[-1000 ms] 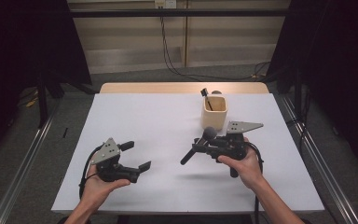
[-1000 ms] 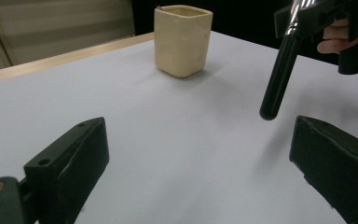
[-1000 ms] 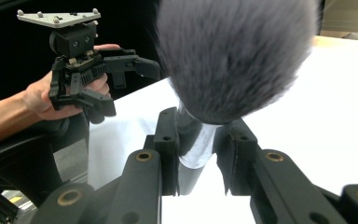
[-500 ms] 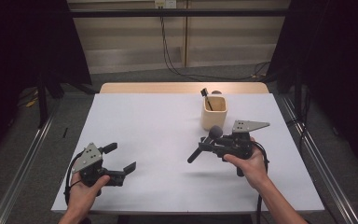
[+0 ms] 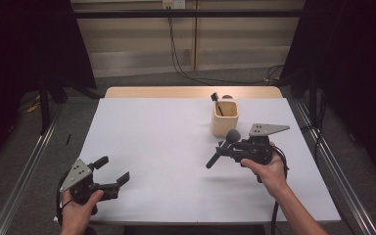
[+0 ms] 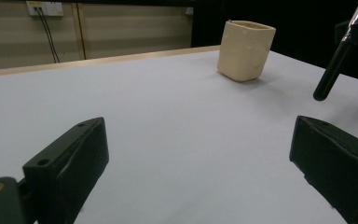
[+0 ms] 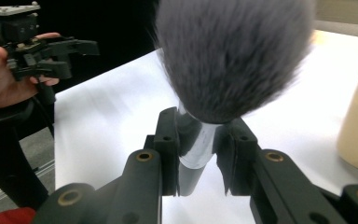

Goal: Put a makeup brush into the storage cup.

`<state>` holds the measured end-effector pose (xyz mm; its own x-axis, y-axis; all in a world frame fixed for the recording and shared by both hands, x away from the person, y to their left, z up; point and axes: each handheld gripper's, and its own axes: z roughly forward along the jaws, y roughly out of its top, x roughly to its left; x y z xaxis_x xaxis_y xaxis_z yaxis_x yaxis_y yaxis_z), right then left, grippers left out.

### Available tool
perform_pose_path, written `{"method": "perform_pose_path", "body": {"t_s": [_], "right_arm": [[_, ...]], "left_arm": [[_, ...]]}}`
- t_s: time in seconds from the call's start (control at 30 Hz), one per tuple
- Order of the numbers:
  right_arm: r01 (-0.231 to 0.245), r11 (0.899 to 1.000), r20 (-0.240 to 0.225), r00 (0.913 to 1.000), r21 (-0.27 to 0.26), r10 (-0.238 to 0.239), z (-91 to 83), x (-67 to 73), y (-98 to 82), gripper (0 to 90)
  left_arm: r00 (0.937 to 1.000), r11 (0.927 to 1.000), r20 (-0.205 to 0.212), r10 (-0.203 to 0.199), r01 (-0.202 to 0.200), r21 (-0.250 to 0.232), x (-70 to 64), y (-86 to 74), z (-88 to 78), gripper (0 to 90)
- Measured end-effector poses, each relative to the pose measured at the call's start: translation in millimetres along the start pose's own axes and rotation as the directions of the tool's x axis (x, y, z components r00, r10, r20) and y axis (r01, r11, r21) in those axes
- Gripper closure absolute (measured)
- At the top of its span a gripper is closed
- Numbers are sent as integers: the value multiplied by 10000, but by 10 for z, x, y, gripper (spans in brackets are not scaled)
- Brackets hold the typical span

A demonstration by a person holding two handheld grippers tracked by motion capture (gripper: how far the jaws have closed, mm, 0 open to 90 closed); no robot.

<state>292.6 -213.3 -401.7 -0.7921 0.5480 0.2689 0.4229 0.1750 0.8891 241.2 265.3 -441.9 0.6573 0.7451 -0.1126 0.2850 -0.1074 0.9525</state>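
Grey, soft and rounded, the bristle head of a makeup brush spreads above a shiny metal ferrule, and the right hand-held gripper is clamped on that ferrule, its matte black pads pressing from both sides. From above, the brush hangs in the air just in front of the cream holder cup, held slanted, its slim dark handle pointing down and away from the cup and the bristles up near the cup's front wall. The cup is squarish with rounded corners, its surface dull like ceramic or moulded plastic, and another dark-handled tool already stands in it.

Judging by this, the step in hand is carrying the brush to the cup. The next move probably calls for tipping the brush more upright, lifting it over the rim, then lowering the handle into the opening before letting go.

Far to the left of the cup, at the near corner of the white, smooth desk, the left hand-held gripper is idle, jaws wide apart with nothing between them.
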Motion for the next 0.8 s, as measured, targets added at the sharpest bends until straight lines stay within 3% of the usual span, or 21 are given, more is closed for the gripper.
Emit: {"method": "perform_pose_path", "body": {"t_s": [0.1,0.23,0.3,0.43,0.8], "right_arm": [[-14,10000,138,9999,-21,14,-45,-33,12,720],[-16,9999,457,9990,-118,21,-135,-87,44,720],[-37,9998,529,9986,-184,46,-177,-105,62,720],[-36,9998,828,9966,-184,51,-256,-165,113,720],[-117,9987,1280,9916,-490,179,-323,-333,276,720]], "left_arm": [[9999,9998,-5,-154,154,-97,18,-8,-14,44],[9999,9998,140,50,-47,-170,16,5,-52,42],[9998,9997,21,181,-181,-161,-13,7,-67,40],[9999,9996,78,81,-79,-263,-11,17,-64,38],[9992,9991,-115,391,-393,-141,-6,1,-50,39]]}}
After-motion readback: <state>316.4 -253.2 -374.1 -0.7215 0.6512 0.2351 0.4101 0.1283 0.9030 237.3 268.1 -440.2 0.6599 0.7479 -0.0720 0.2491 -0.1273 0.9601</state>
